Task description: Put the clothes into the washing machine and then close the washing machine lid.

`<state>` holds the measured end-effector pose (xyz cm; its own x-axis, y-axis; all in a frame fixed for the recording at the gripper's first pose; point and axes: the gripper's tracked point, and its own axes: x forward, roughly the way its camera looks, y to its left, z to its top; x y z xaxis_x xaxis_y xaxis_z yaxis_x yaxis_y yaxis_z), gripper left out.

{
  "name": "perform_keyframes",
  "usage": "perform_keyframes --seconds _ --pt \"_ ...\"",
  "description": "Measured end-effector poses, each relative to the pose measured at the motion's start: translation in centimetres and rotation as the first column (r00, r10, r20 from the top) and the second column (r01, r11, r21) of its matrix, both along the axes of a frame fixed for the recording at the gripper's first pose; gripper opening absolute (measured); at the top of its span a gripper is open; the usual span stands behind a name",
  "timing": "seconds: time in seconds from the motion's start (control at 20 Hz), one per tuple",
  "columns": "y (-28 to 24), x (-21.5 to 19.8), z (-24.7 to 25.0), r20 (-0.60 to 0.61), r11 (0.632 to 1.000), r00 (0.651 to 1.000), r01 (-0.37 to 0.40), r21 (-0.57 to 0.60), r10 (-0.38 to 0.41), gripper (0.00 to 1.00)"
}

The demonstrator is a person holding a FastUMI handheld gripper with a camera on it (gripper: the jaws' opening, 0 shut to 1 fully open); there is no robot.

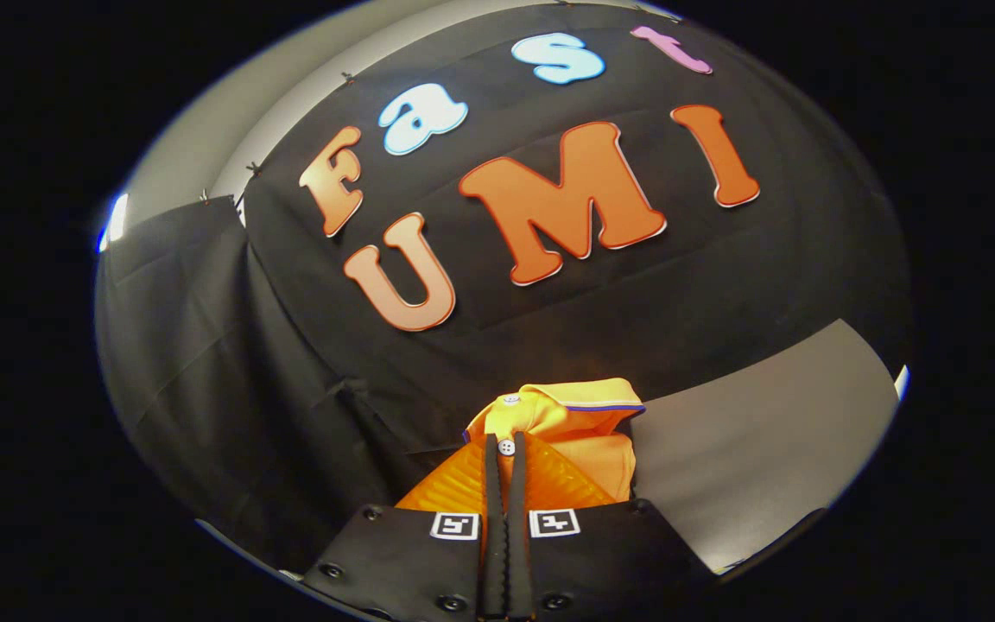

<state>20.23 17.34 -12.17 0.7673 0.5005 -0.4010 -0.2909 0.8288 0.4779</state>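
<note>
You have the gripper squeezed tight on the orange shirt. The jaws are closed almost all the way, with just a thin bit of shirt pinched between them near a little white button. The rest of the shirt bunches up just past the fingertips, and its collar, with a thin dark stripe, sits on top. The shirt looks lifted up in the air, in front of the black cloth wall. A pale grey wall is beside the shirt.

The shirt is not in the washing machine yet. I think you are carrying it there now. Keep the squeeze firm, because you hold only a small pinch of cloth and it could slip out. Move slowly so the hanging part does not catch on anything.

There is no brand or words to read on the shirt.
</note>
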Motion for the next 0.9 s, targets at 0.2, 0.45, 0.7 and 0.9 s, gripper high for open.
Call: perform_keyframes --seconds 0.2,0.45,0.7,0.9 --pt "6.3 -1.0 -1.8 -0.021 0.994 0.994 -0.109 0.017 0.110 0.08" --pt "11.7 -1.7 -7.1 -0.102 0.983 0.978 -0.182 0.015 0.183 0.08" --pt "14.4 -1.4 -14.6 -0.202 0.979 0.961 -0.200 -0.039 0.188 0.08" --pt "15.8 -1.0 -20.6 -0.269 0.974 0.947 -0.208 -0.089 0.177 0.08"
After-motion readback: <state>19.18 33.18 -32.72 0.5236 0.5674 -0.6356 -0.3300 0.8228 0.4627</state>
